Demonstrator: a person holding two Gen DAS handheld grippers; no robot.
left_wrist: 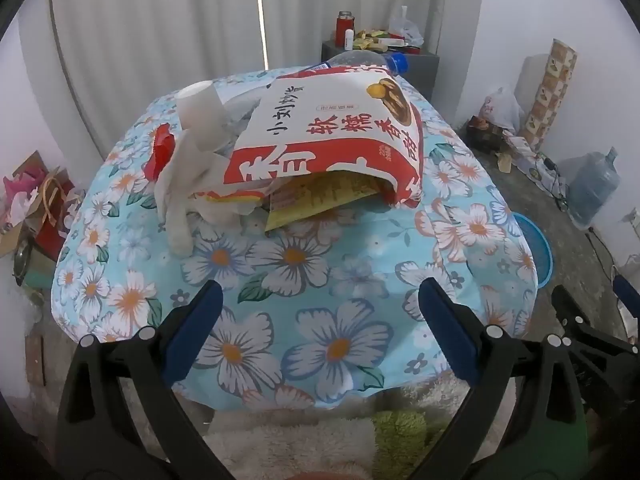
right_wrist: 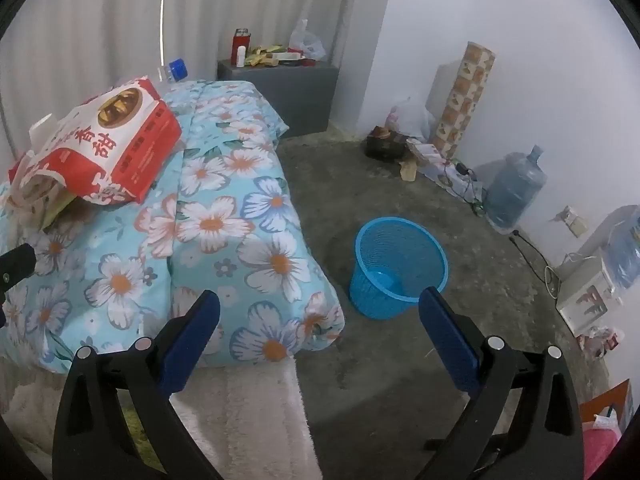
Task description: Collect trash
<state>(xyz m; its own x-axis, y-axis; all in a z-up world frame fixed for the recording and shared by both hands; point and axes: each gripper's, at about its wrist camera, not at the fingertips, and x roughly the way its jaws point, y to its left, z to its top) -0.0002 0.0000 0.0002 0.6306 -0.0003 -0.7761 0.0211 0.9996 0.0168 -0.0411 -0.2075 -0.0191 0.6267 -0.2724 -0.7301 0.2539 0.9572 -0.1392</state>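
Your left gripper (left_wrist: pixel 320 320) and right gripper (right_wrist: pixel 320 320) gape wide, empty; the snack bag (left_wrist: pixel 332 136), upper centre, runs lengthwise up-frame, mouth facing you.

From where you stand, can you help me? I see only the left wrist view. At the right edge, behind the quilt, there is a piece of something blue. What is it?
Observer: A blue mesh wastebasket, standing upright on the concrete floor beside the flowered quilt.
Operator: Is something already inside it?
Observer: No trash is visible inside; I see its bare bottom.
Operator: And the right gripper, I see only its edge. Does it hold something?
Observer: No, the right gripper is open, with nothing between its fingers.
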